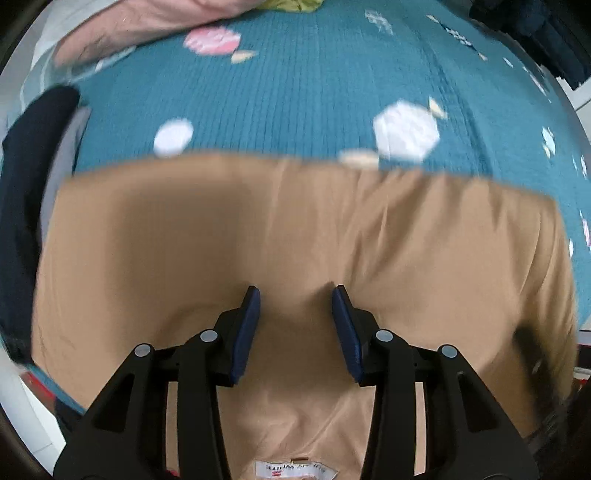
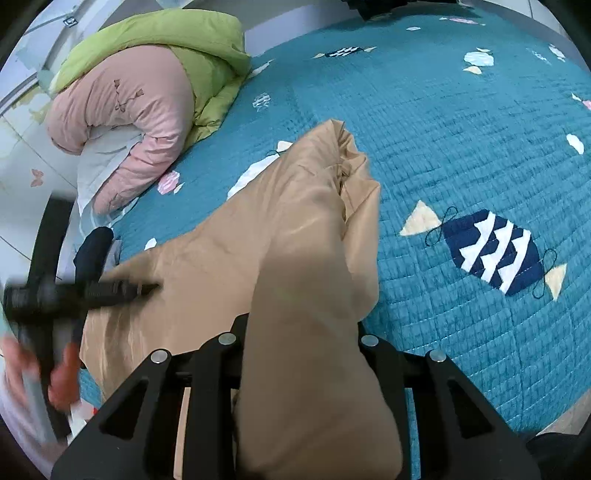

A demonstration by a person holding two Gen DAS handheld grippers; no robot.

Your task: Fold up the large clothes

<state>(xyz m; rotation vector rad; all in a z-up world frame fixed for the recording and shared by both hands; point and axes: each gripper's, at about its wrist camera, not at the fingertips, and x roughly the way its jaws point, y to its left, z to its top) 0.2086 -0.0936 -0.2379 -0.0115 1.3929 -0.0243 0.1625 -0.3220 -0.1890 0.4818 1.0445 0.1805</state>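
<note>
A large tan garment (image 1: 295,229) lies spread on a teal quilt (image 1: 314,92). Its white neck label (image 1: 295,470) shows at the bottom of the left wrist view. My left gripper (image 1: 295,295) is open just above the tan cloth, with nothing between its blue pads (image 1: 245,332). In the right wrist view my right gripper (image 2: 301,332) is shut on a sleeve of the tan garment (image 2: 314,258), which drapes over the fingers and hides them. The sleeve end lies bunched on the quilt (image 2: 461,129). The left gripper (image 2: 147,288) appears blurred at the left, over the garment.
A pink and green padded jacket (image 2: 147,92) lies heaped at the quilt's far left corner. A dark navy garment (image 1: 22,203) lies at the left edge beside the tan one. Dark clothing (image 1: 546,33) sits at the far right corner. White floor borders the quilt.
</note>
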